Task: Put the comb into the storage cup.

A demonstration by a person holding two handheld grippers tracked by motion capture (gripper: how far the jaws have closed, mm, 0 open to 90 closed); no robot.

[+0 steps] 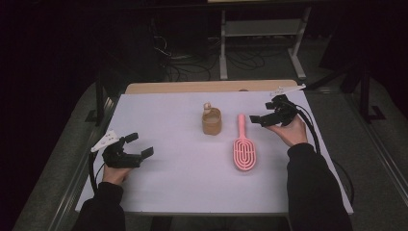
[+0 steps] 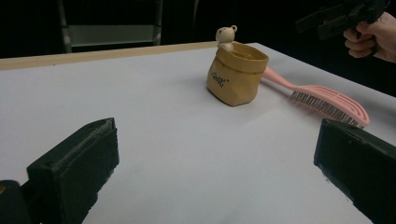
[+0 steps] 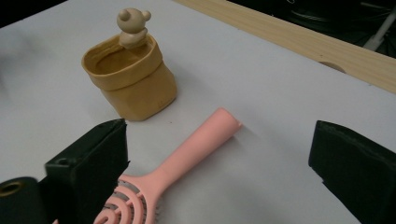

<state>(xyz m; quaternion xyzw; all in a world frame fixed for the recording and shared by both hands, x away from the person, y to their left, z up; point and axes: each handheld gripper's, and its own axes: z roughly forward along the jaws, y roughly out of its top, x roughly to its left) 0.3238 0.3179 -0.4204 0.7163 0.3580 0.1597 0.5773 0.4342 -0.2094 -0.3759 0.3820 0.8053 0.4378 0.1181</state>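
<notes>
A pink hairbrush (image 1: 244, 147) lies on the white table (image 1: 168, 192), handle pointing to the far side. Left of the handle stands a tan pouch-shaped cup (image 1: 211, 122) with a small bear figure (image 1: 207, 107) on its rim. My right gripper (image 1: 261, 111) hovers open just right of the handle's end. In the right gripper view the handle (image 3: 196, 144) runs between the wide jaws without touching them, and the cup (image 3: 133, 79) sits beyond. My left gripper (image 1: 140, 144) rests open at the table's left, empty, facing the cup (image 2: 236, 77) and the brush (image 2: 327, 100).
A wooden strip (image 1: 207, 87) edges the table's far side. Behind it stand a white metal frame (image 1: 262, 33) and loose cables on the dark floor. In the left gripper view the right hand and its gripper (image 2: 327, 21) show at the top right.
</notes>
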